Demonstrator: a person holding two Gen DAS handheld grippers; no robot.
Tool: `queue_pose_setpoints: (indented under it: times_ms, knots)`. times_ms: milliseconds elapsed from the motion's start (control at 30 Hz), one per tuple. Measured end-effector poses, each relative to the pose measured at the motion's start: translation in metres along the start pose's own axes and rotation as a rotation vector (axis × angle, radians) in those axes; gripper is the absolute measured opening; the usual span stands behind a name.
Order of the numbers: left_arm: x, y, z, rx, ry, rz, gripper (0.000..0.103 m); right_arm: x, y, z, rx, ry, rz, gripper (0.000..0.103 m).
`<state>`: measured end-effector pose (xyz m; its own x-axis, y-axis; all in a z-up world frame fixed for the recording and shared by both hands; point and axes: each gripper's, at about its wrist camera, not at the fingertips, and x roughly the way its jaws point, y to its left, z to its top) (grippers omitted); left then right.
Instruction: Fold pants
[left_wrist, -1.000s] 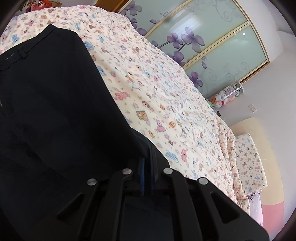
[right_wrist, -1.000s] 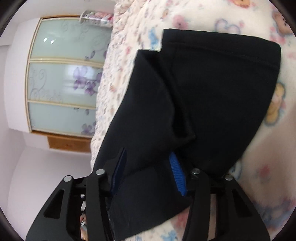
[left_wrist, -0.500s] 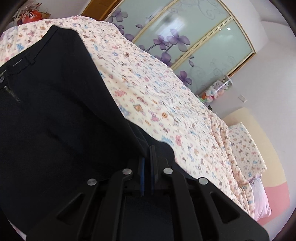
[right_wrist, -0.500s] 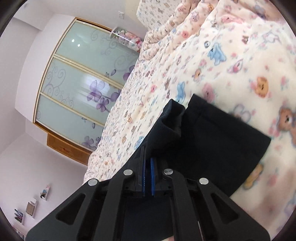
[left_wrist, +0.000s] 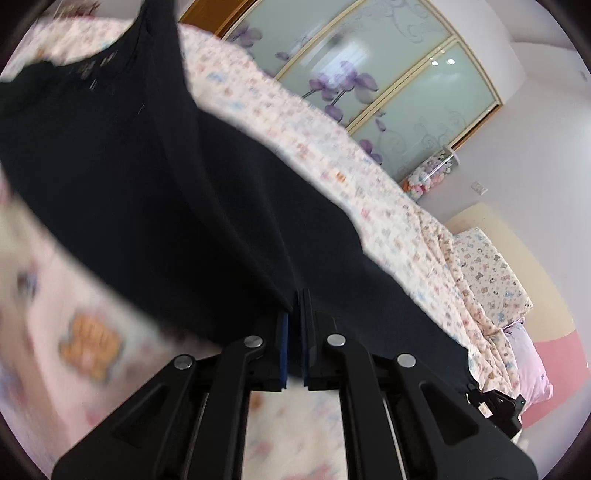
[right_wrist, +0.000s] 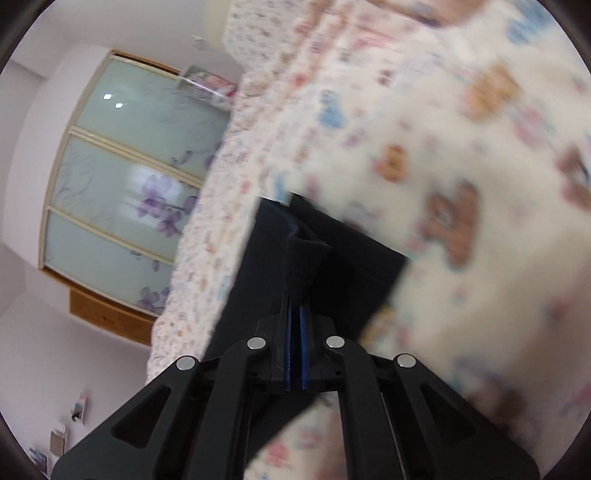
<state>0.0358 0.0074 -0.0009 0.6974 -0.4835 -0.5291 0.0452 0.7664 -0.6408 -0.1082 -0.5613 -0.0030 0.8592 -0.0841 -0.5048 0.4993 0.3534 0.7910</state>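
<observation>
Motion blur is smearing the bedspread (left_wrist: 85, 332) to the left of the left gripper (left_wrist: 295, 314), so its printed figures are dissolving into orange and pink smudges. The black pants (left_wrist: 147, 166) are running out past the picture's upper left edge, and their waistband detail is streaking too much to read. Ahead and to the right of the right gripper (right_wrist: 294, 317), the bedspread (right_wrist: 461, 184) is likewise blurring heavily. The pants (right_wrist: 258, 277) there are being cut off behind the gripper's body, hiding how far the cloth is reaching between the fingers.
</observation>
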Motion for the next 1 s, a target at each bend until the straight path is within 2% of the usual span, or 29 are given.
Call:
queue_pose_setpoints:
  times_ms: [100, 167, 233, 300, 367, 433, 500, 600, 700, 767, 900, 1000]
  knots:
    - [0.002, 0.019, -0.009, -0.028, 0.041, -0.002, 0.011, 0.000, 0.001, -0.007, -0.040, 0.006, -0.045, 0.004]
    - [-0.006, 0.021, -0.009, -0.029, 0.041, -0.013, 0.015, -0.001, 0.002, -0.008, -0.049, 0.009, -0.054, 0.004]
    - [-0.020, 0.021, -0.005, -0.015, 0.022, -0.017, 0.031, -0.002, -0.001, -0.008, -0.028, 0.015, -0.051, 0.005]
    - [-0.041, 0.023, 0.002, -0.003, -0.035, -0.006, 0.067, -0.002, -0.003, -0.008, -0.019, 0.024, -0.049, 0.005]
    - [-0.067, 0.034, 0.021, -0.011, -0.124, 0.009, 0.078, 0.001, -0.004, -0.005, -0.019, 0.028, -0.053, 0.005]
    - [-0.086, 0.053, 0.049, -0.040, -0.186, 0.046, 0.080, 0.003, -0.002, -0.005, -0.022, 0.028, -0.059, 0.006]
    - [-0.094, 0.076, 0.075, -0.101, -0.192, 0.077, 0.082, 0.003, -0.002, -0.005, -0.023, 0.027, -0.061, 0.006]
    - [-0.084, 0.129, 0.115, -0.287, -0.083, 0.070, 0.082, 0.005, -0.001, -0.005, -0.028, 0.027, -0.064, 0.006]
    - [-0.073, 0.162, 0.129, -0.431, -0.036, 0.024, 0.082, 0.005, 0.001, -0.006, -0.036, 0.024, -0.072, 0.006]
    - [-0.069, 0.170, 0.138, -0.450, -0.035, 0.041, 0.082, 0.006, 0.002, -0.007, -0.038, 0.023, -0.076, 0.006]
    - [-0.066, 0.170, 0.152, -0.391, -0.066, 0.105, 0.082, 0.007, 0.003, -0.006, -0.050, 0.020, -0.083, 0.006]
    - [-0.055, 0.190, 0.158, -0.484, -0.043, 0.145, 0.080, 0.008, 0.004, -0.007, -0.053, 0.021, -0.084, 0.006]
